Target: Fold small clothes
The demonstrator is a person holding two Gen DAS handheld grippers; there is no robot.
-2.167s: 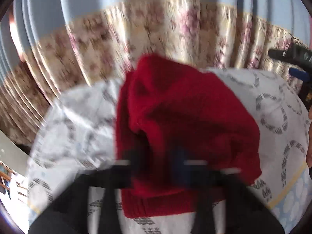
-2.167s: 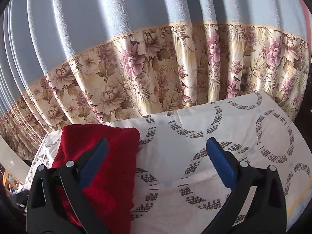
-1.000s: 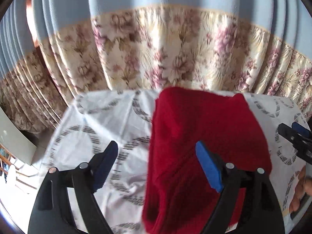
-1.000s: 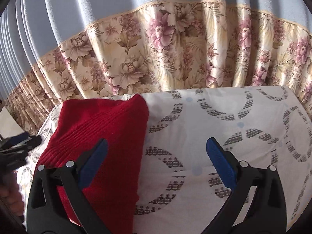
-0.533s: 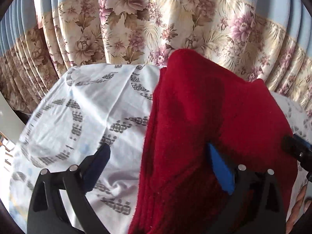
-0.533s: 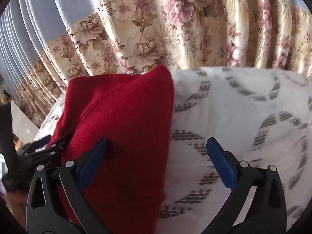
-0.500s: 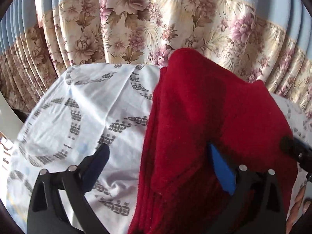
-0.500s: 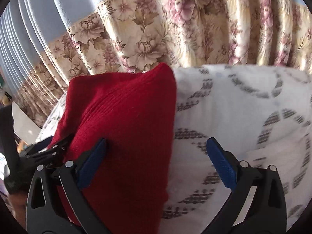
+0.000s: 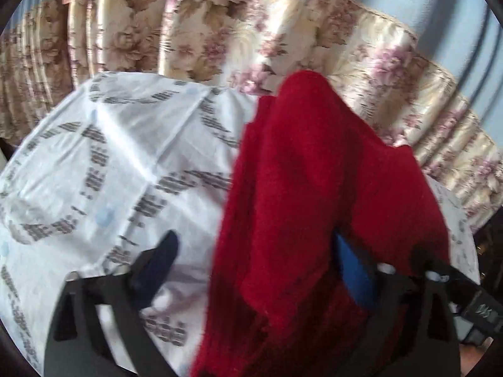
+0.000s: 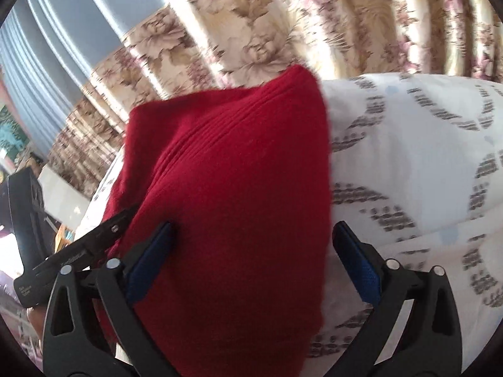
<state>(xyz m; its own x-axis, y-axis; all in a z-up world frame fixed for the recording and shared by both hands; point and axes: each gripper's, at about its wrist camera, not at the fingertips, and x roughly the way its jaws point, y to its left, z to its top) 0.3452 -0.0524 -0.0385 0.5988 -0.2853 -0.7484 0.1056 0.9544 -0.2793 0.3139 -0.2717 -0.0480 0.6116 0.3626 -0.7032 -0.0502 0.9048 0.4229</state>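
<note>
Your left hand-held gripper (image 9: 254, 270) is spread but closing; red knit garment (image 9: 314, 194) drapes over its right finger, hiding most of that pad, so contact is unclear. Your right hand-held gripper (image 10: 251, 260) is spread and closing too, straddling the folded garment's edge, pads not visibly pressing. The garment lies on the patterned sheet (image 10: 424, 163) before the floral curtain (image 10: 251, 31); its near end is cut off.

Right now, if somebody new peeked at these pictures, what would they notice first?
First, the bright red knitted garment, folded in a thick bundle on the white sheet with grey ring patterns. Next, two black grippers with blue pads reaching over it: the right gripper straddles the bundle's right side, the left gripper its left edge, both with jaws closing. Behind hangs a beige flowered curtain.
</note>
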